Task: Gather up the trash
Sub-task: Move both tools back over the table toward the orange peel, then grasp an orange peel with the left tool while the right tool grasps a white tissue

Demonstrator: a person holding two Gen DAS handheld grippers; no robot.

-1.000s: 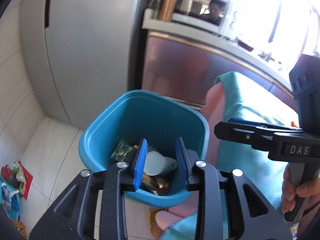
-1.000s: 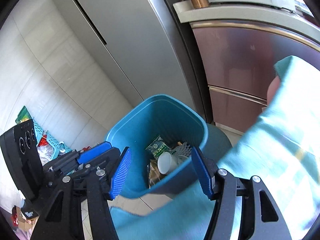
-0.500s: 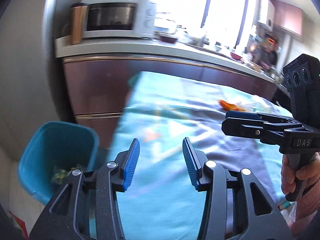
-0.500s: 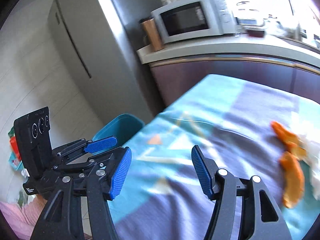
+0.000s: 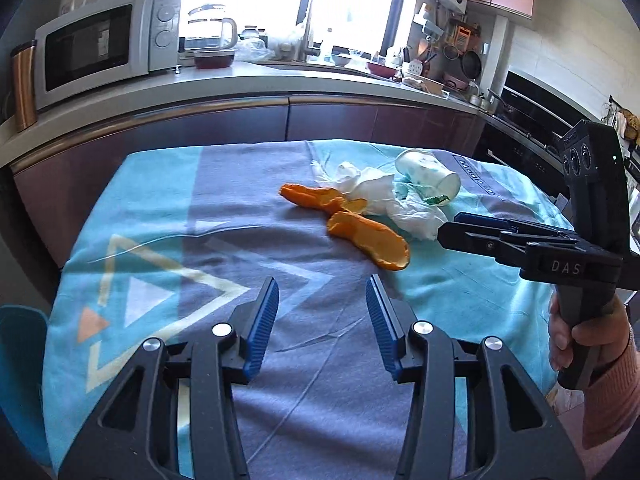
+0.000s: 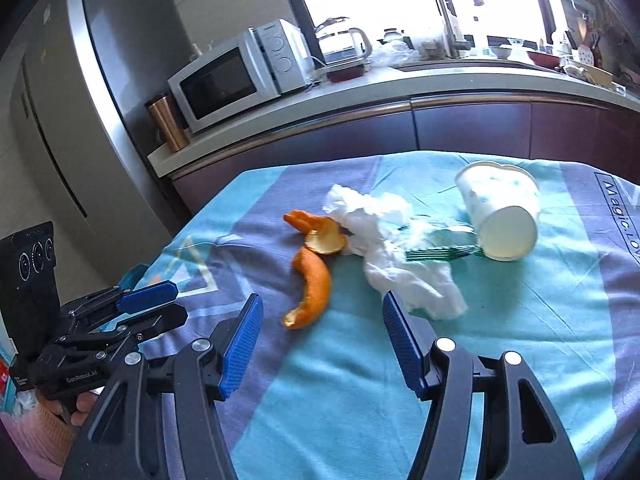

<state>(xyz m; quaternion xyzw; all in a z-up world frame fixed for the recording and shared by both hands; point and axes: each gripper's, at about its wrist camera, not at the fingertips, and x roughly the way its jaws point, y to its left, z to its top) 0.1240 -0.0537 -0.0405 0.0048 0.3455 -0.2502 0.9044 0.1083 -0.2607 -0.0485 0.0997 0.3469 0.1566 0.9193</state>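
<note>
Trash lies in a cluster on the teal and purple tablecloth (image 5: pixel 200 240): two orange peels (image 5: pixel 366 236) (image 6: pixel 312 288), crumpled white tissue (image 5: pixel 400 204) (image 6: pixel 384 240), a tipped paper cup (image 5: pixel 428 174) (image 6: pixel 500 208) and a green plastic fork (image 6: pixel 440 255). My left gripper (image 5: pixel 322 280) hovers open above the cloth, short of the nearer peel, with nothing between its blue pads. My right gripper (image 6: pixel 322 297) is also open and empty, with the long peel just ahead between its fingers' lines. Each gripper shows in the other's view: the right gripper (image 5: pixel 472 228) and the left gripper (image 6: pixel 160 300).
The teal bin (image 5: pixel 20 360) stands off the table's left corner. Behind the table runs a counter with a microwave (image 5: pixel 96 48) (image 6: pixel 236 76), a copper tumbler (image 6: pixel 166 124) and a kettle (image 5: pixel 208 32). A grey fridge (image 6: pixel 100 100) is at the far left. A person's hand (image 5: pixel 576 336) grips the right tool.
Both grippers swung away from above the bin to over the table, so the peels, tissue and cup came into view. The left jaws stand wider than a second ago.
</note>
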